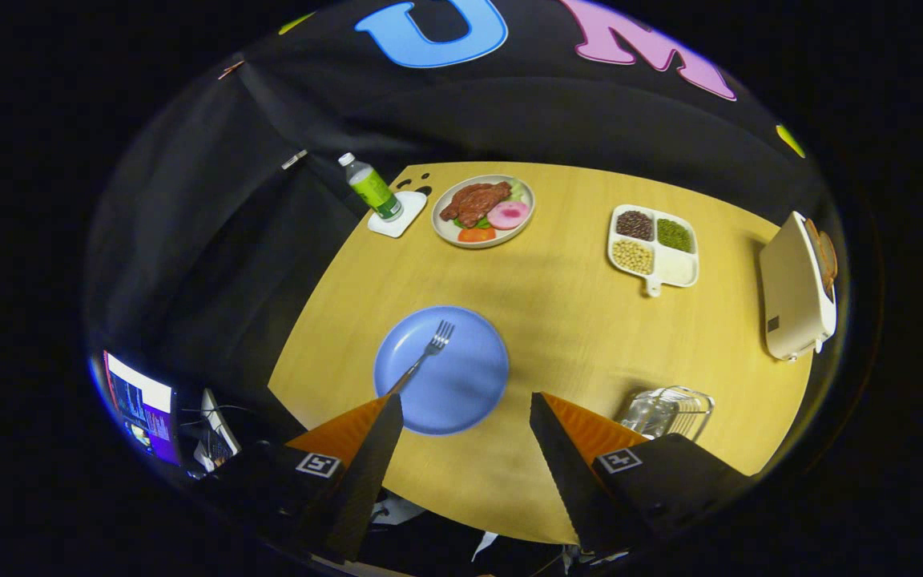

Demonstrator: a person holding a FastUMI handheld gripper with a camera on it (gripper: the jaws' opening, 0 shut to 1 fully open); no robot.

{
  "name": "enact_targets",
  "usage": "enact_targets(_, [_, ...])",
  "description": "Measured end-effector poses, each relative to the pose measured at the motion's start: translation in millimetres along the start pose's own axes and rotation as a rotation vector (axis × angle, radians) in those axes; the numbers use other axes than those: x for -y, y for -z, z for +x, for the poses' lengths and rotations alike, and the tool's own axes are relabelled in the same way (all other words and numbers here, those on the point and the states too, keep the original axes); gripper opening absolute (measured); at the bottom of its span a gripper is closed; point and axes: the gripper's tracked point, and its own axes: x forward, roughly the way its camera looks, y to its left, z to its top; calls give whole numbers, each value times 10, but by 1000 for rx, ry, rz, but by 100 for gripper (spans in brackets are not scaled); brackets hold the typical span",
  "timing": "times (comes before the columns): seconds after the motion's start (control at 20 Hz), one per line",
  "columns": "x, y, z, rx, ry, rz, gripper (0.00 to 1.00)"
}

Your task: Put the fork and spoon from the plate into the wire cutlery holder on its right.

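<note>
A blue plate (453, 377) lies on the wooden table just ahead of my fingers. A metal fork (427, 353) rests on it, tines pointing away, its handle running down toward my left finger (365, 449). The wire cutlery holder (670, 413) stands to the right of the plate, just beyond my right finger (574, 449), and something shiny shows inside it. My gripper (465, 401) hangs above the table's near edge, open, with nothing between its fingers. I see no spoon on the plate.
Farther back stand a plate of food (484, 210), a green-labelled bottle (372, 188) on a white coaster, and a white divided tray of beans (654, 244). A cream toaster (796, 288) stands at the far right. A lit monitor (141, 405) sits off the table's left side.
</note>
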Motion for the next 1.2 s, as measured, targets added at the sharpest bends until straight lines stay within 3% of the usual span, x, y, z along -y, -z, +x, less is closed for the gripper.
enact_targets(0.35, [-595,275,934,-88,-19,65,100])
enact_targets(0.55, [-611,425,1376,-128,33,126,100])
enact_targets(1.0, [-615,729,1773,-189,121,103,98])
enact_targets(1.15, [-622,785,1772,-200,124,89,86])
enact_targets(1.2, [-608,794,1764,-200,128,90,78])
